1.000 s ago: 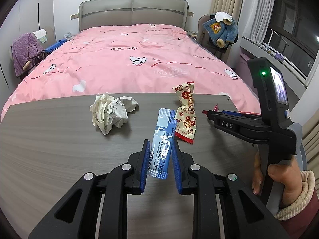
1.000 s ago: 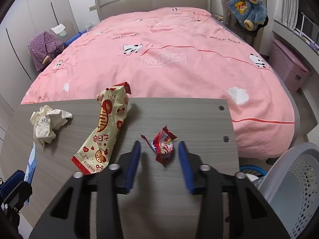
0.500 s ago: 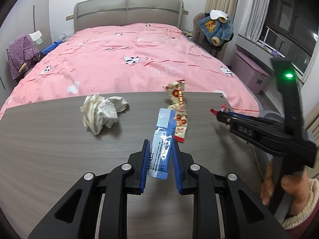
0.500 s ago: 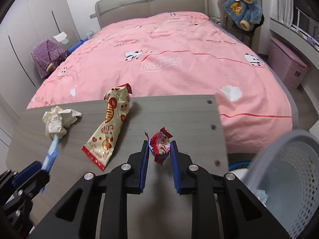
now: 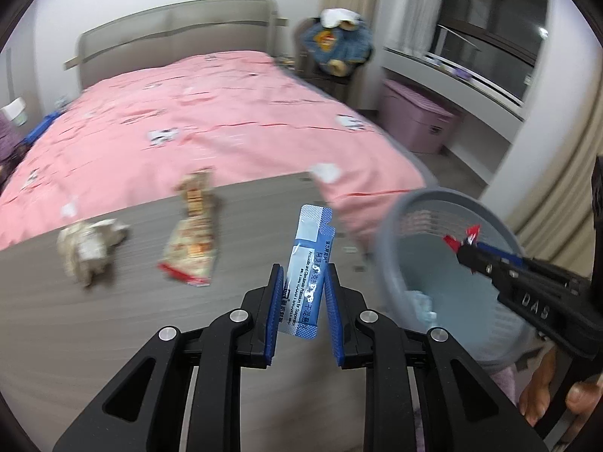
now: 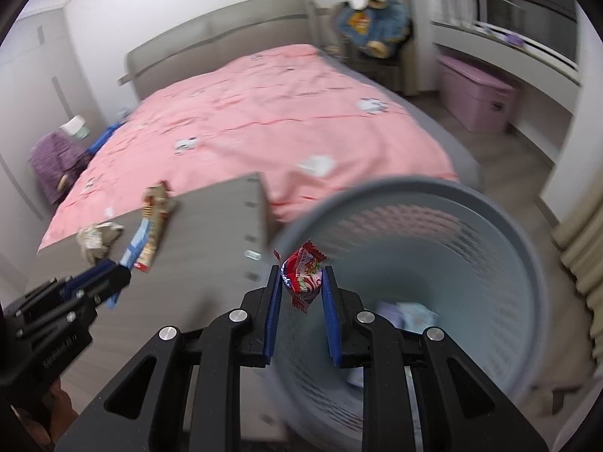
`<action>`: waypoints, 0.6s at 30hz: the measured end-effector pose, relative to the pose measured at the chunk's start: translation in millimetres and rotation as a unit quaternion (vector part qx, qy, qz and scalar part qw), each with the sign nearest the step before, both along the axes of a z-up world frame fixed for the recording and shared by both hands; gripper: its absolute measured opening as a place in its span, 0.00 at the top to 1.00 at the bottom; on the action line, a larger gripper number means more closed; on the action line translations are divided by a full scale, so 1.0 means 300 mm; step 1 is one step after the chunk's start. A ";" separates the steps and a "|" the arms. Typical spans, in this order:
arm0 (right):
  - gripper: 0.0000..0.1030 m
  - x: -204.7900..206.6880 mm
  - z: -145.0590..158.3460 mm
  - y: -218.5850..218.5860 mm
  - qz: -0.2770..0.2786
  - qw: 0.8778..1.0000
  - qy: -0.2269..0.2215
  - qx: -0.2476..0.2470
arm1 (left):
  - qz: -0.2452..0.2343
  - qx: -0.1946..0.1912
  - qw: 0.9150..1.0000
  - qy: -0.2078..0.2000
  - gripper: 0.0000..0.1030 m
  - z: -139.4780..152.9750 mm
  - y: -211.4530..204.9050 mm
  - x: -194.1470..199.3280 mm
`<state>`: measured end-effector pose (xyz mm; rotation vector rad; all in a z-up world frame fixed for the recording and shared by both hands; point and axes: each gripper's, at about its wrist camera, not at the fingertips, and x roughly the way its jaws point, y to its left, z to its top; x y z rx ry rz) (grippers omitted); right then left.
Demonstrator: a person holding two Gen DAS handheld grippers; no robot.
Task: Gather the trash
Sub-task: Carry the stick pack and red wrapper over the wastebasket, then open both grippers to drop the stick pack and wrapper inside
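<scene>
Left wrist view: left gripper (image 5: 301, 297) pinching a blue sachet (image 5: 306, 275) between nearly closed blue pads (image 5: 276, 312), holding it upright above the grey wooden table (image 5: 94, 324), just beside the grey mesh wastebasket (image 5: 452, 275). Lying on the table farther from the wastebasket: a yellow snack wrapper (image 5: 192, 241), then a crumpled paper ball (image 5: 88, 246). Reaching over the wastebasket's mouth, the right gripper (image 5: 465, 245), gripping a red candy wrapper (image 5: 461, 239) at its tip.

Right wrist view: right gripper (image 6: 301, 286) clamping the red candy wrapper (image 6: 303, 277) between narrowly parted pads, hanging over the wastebasket (image 6: 490, 226) just inside its near rim. Showing pale scraps at the wastebasket's bottom. Approaching from the table side, the left gripper (image 6: 122, 271), clutching the blue sachet (image 6: 135, 243). Resting on the table (image 6: 211, 226) beyond it: snack wrapper (image 6: 154, 222) and paper ball (image 6: 96, 239).
</scene>
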<state>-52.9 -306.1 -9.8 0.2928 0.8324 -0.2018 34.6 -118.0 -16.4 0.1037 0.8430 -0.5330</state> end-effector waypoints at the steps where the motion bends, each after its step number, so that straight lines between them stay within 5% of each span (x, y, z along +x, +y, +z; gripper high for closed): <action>1: 0.79 -0.027 -0.008 -0.030 -0.012 1.000 0.004 -0.004 | -0.011 -0.001 1.000 0.003 0.79 0.001 -0.028 -0.006; 9: 0.79 -0.185 -0.050 -0.219 -0.077 0.997 0.013 0.007 | -0.091 0.010 0.996 0.004 0.79 -0.005 -0.292 -0.087; 18: 0.79 -0.202 -0.093 -0.294 -0.087 0.996 0.013 0.029 | -0.114 0.038 0.993 0.014 0.79 -0.047 -0.430 -0.100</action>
